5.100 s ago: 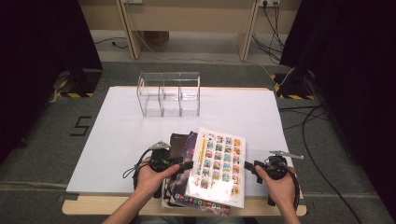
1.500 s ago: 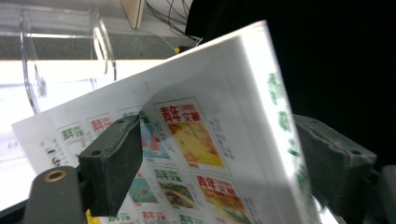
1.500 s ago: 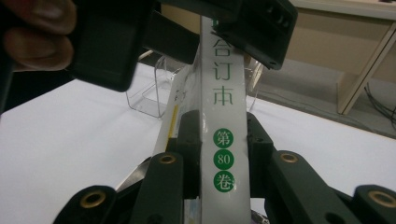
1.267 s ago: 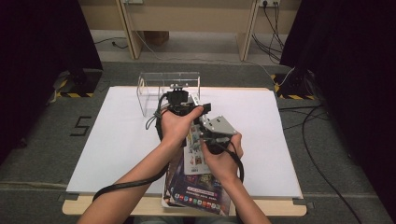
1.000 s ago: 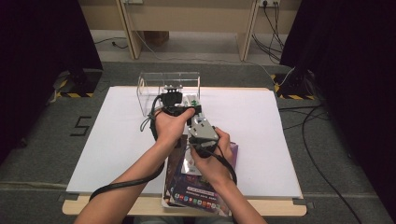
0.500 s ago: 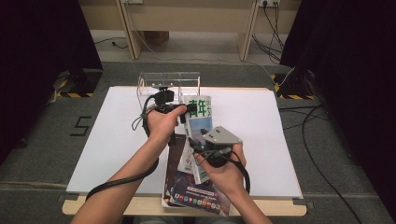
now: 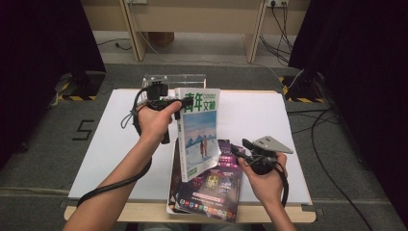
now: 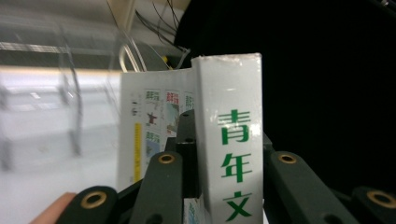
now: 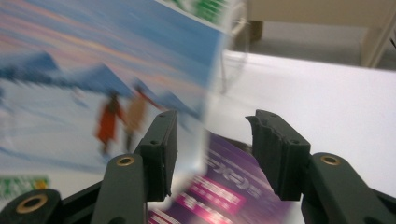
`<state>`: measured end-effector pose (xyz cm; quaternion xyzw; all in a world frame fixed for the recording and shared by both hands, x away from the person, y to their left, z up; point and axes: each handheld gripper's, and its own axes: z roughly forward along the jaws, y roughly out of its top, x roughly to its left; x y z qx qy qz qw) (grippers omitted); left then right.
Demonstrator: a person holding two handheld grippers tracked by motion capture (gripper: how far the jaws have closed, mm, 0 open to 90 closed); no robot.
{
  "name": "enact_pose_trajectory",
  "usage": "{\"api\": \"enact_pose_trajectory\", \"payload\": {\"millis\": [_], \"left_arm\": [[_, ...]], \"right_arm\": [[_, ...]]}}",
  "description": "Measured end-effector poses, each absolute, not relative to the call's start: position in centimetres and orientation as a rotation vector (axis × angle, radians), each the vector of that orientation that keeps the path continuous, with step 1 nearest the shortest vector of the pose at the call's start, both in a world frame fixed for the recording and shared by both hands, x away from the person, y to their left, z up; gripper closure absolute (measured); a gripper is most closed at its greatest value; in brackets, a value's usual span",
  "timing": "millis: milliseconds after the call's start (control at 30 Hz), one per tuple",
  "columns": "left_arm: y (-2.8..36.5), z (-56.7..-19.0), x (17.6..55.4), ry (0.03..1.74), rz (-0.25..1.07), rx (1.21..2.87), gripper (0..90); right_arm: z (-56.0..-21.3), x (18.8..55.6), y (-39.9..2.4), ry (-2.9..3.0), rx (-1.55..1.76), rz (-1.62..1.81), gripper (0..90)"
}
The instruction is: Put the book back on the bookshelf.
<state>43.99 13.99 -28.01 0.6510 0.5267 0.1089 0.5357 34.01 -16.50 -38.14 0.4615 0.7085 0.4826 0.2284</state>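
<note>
High view: my left gripper (image 7: 183,107) clamps the magazine (image 7: 199,132) by its spine; its free cover could sag and slip. My right gripper (image 7: 240,147) gapes empty beside it.

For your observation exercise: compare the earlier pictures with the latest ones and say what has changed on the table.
The left hand-held gripper now holds the snow-scene magazine upright by its spine, lifted off the stack. The right hand-held gripper has let go, its jaws just opened, and drawn back. The purple magazine and clear rack stayed put.
</note>
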Motion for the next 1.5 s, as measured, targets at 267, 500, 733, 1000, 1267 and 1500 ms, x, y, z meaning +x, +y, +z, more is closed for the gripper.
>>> {"api": "enact_pose_trajectory", "payload": {"millis": [267, 500, 733, 1000, 1267, 1500], "left_arm": [[16.3, -26.2, 44.5, 1.252, 0.520, 1.530, 73.8], [17.5, -26.5, 46.0, 1.276, 0.639, 1.520, 73.9], [17.5, -26.1, 47.4, 1.274, 0.622, 1.488, 73.9], [15.5, -24.5, 49.5, 1.242, 0.627, 1.490, 73.8], [14.1, -24.2, 51.1, 1.238, 0.624, 1.521, 73.9], [13.0, -23.5, 52.6, 1.227, 0.632, 1.506, 73.8]], "right_arm": [[-40.1, 33.8, -19.6, 1.891, 1.362, 1.296, 51.7], [-41.5, 33.8, -20.8, 1.852, 1.393, 1.285, 51.7], [-42.8, 33.9, -21.4, 1.847, 1.422, 1.272, 51.8], [-43.5, 34.3, -21.9, 1.821, 1.449, 1.287, 51.7], [-44.1, 34.3, -22.1, 1.825, 1.473, 1.280, 51.7], [-44.2, 34.4, -22.0, 1.830, 1.453, 1.273, 51.7]]}}
